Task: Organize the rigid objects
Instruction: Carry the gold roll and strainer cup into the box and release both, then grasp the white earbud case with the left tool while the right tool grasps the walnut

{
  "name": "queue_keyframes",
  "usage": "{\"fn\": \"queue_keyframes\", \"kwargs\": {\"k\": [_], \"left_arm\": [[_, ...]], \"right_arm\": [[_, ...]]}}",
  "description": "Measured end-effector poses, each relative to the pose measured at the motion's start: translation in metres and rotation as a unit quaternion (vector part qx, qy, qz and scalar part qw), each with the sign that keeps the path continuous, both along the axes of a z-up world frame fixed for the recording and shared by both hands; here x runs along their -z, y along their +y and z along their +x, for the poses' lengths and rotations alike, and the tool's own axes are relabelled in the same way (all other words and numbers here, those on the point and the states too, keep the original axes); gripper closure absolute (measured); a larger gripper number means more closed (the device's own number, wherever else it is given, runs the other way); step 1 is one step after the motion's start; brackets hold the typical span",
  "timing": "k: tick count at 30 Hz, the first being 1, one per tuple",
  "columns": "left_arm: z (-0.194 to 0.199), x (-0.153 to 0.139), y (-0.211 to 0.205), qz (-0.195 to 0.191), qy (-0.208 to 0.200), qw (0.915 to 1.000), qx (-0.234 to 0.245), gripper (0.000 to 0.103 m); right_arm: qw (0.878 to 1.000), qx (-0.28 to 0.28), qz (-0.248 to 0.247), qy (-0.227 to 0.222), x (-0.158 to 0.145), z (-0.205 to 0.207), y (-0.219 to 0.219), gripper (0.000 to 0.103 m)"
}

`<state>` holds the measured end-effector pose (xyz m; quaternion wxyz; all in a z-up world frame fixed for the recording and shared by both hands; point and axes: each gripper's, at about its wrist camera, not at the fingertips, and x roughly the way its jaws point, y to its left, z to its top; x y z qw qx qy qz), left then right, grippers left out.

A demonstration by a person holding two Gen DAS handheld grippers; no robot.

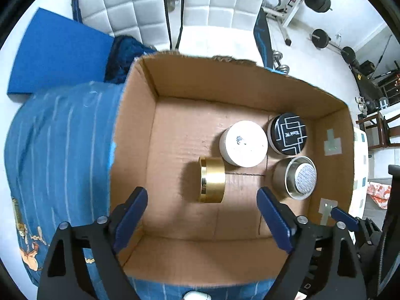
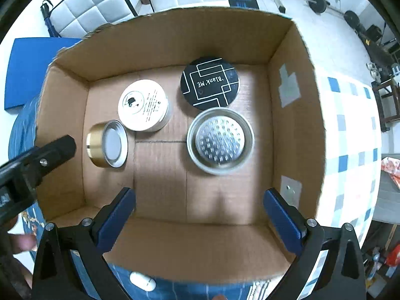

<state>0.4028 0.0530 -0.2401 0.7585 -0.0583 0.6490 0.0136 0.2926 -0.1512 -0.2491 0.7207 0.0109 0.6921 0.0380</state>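
Cardboard box holds four round tins.

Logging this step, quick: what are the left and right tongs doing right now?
Left tongs: open, holding nothing.
Right tongs: open, holding nothing.

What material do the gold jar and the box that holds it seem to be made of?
The gold jar looks like brushed metal or metallised plastic: it has a satin sheen with a bright rim line. The cardboard box is corrugated cardboard: brown, matte, with fluted ridges on the floor and rough torn edges.
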Motion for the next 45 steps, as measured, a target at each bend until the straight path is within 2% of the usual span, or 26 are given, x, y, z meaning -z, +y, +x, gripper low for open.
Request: {"fn": "queue_keyframes", "kwargs": {"k": [6,18,24,28,30,33,38,41,43,45], "left_arm": [[-0.021,-0.02,-0.012,0.004,-0.028,0.9996,0.005,0.01],[-0.107,-0.083,-0.018,-0.013,-0.097,0.9951,-0.012,0.01],[-0.14,-0.106,-0.018,-0.011,-0.124,0.992,-0.018,0.01],[-0.157,-0.112,-0.013,-0.017,-0.134,0.9904,-0.03,0.01],[-0.165,-0.102,-0.01,-0.015,-0.126,0.9913,-0.035,0.01],[-0.177,-0.066,-0.006,-0.013,-0.089,0.9952,-0.038,0.01],[-0.198,0.029,-0.005,-0.004,0.009,0.9995,-0.03,0.011],[-0.211,0.079,-0.011,-0.002,0.053,0.9986,-0.004,0.012],[-0.218,0.11,-0.019,0.0,0.084,0.9961,0.024,0.012],[-0.222,0.129,-0.024,-0.005,0.102,0.9939,0.04,0.012]], "right_arm": [[0.999,-0.008,-0.007,-0.041,-0.036,-0.029,-0.003,0.0],[0.992,-0.022,-0.009,-0.122,-0.117,-0.093,-0.023,0.0],[0.988,-0.029,0.001,-0.153,-0.138,-0.119,-0.024,0.0],[0.986,-0.031,0.01,-0.161,-0.144,-0.134,-0.028,0.0],[0.988,-0.03,0.021,-0.15,-0.135,-0.142,-0.035,0.0],[0.993,-0.027,0.018,-0.11,-0.104,-0.151,-0.045,0.0],[0.999,-0.021,0.02,-0.034,-0.027,-0.161,-0.062,0.0],[1.0,-0.021,0.019,0.006,0.019,-0.164,-0.068,0.007],[0.999,-0.026,0.021,0.027,0.043,-0.165,-0.068,0.021],[0.998,-0.032,0.019,0.043,0.06,-0.164,-0.069,0.026]]}}
